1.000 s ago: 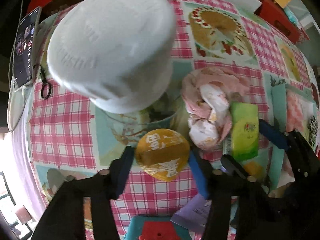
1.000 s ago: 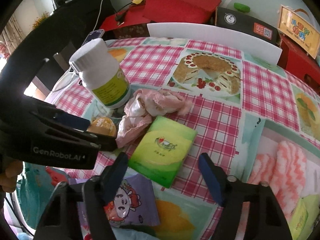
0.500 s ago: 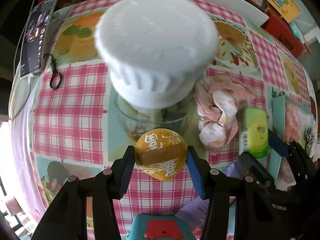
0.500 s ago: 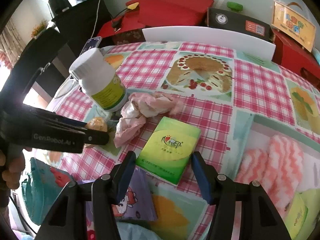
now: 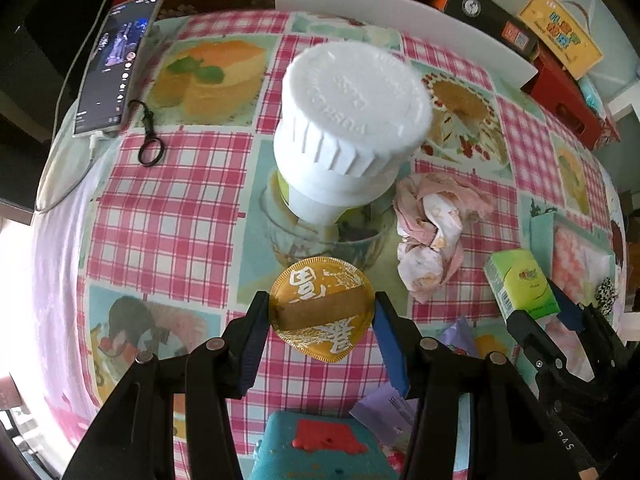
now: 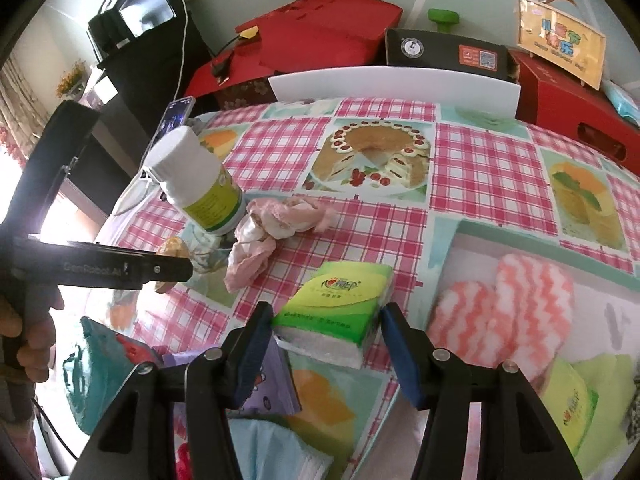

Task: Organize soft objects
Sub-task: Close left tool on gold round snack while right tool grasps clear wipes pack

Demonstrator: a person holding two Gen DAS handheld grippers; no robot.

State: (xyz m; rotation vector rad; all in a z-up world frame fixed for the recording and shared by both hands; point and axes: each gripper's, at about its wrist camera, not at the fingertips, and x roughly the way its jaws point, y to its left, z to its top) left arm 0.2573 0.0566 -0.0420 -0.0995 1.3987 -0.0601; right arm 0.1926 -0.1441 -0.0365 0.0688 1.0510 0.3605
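Note:
My left gripper (image 5: 320, 320) is shut on a round gold-foil packet (image 5: 322, 312) and holds it above the checked tablecloth (image 5: 168, 208), just in front of a white-capped bottle (image 5: 352, 120). A green tissue pack (image 6: 336, 300), tilted and off the table, is clamped between the blue pads of my right gripper (image 6: 326, 320). The left wrist view shows that pack (image 5: 524, 288) at the right. A crumpled pink cloth (image 6: 272, 220) lies beside the bottle (image 6: 196, 184). From the right wrist view the left gripper (image 6: 172, 258) is seen side-on.
A teal tray (image 6: 540, 240) at the right holds pink-and-white striped pads (image 6: 520, 304) and another green tissue pack (image 6: 568, 408). A purple packet (image 6: 272, 384) and a teal bag (image 5: 320, 444) lie near the front edge. A phone (image 5: 116, 64) and a black clip (image 5: 150, 140) lie far left.
The right gripper's jaws closed onto the green tissue pack and raised it off the cloth. The left gripper, still holding the gold packet, rose and drew back from the bottle.

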